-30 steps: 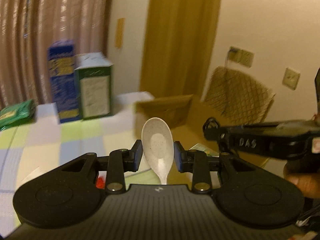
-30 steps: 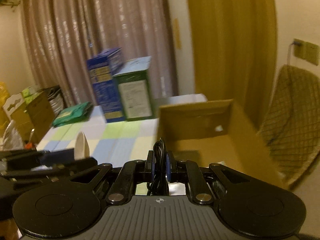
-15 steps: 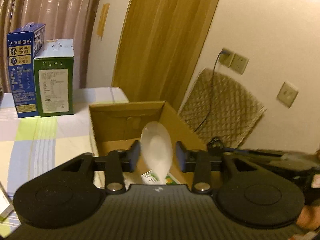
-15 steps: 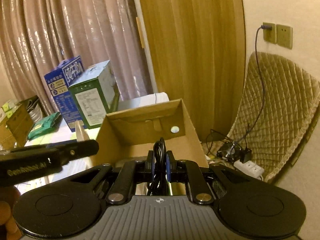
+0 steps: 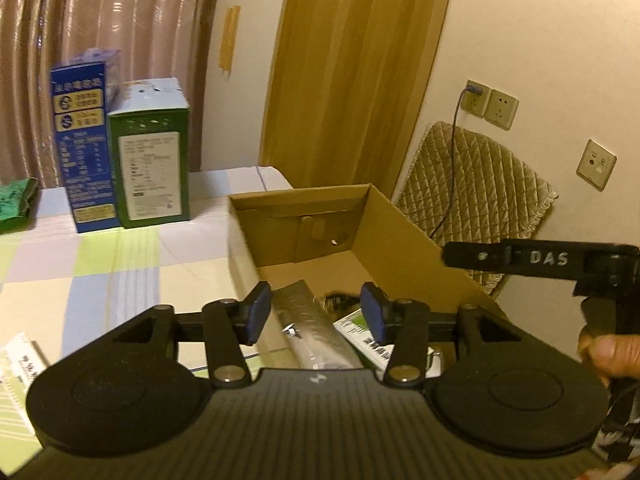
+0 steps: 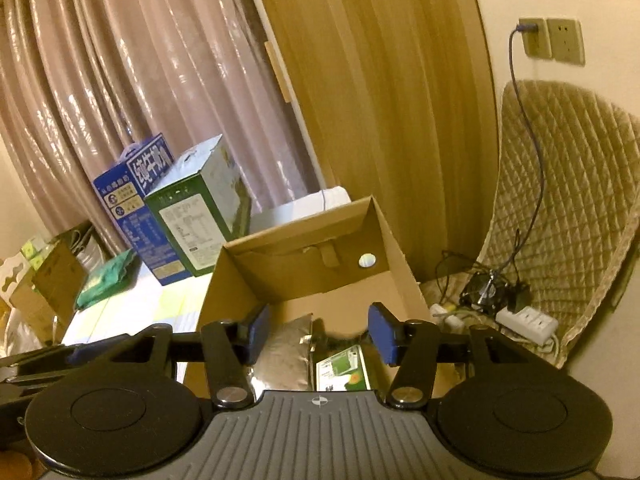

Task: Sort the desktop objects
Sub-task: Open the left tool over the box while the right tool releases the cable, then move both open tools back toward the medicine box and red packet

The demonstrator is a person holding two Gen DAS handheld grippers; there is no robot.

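An open cardboard box [image 5: 404, 240] [image 6: 224, 276] stands at the table's right edge. Inside lie a silver foil pouch [image 5: 316, 324] [image 6: 284, 344], a green-and-white packet [image 5: 370, 338] [image 6: 342, 372] and a dark cable bundle [image 5: 338, 300]. My left gripper [image 5: 316, 312] is open and empty above the box's near end. My right gripper [image 6: 318, 334] is open and empty above the box too; its body shows in the left wrist view [image 5: 532, 258]. The spoon is out of sight.
A blue carton [image 5: 80, 148] [image 6: 132, 200] and a green carton [image 5: 150, 152] [image 6: 196, 208] stand at the back of the checked tablecloth [image 5: 100, 280]. A green pouch [image 6: 106, 280] lies left. A quilted chair [image 6: 568, 208], wall sockets and a power strip [image 6: 526, 320] are right.
Both grippers opened. The white spoon has left the left gripper and the black cable has left the right gripper. Both hands stay above the box.
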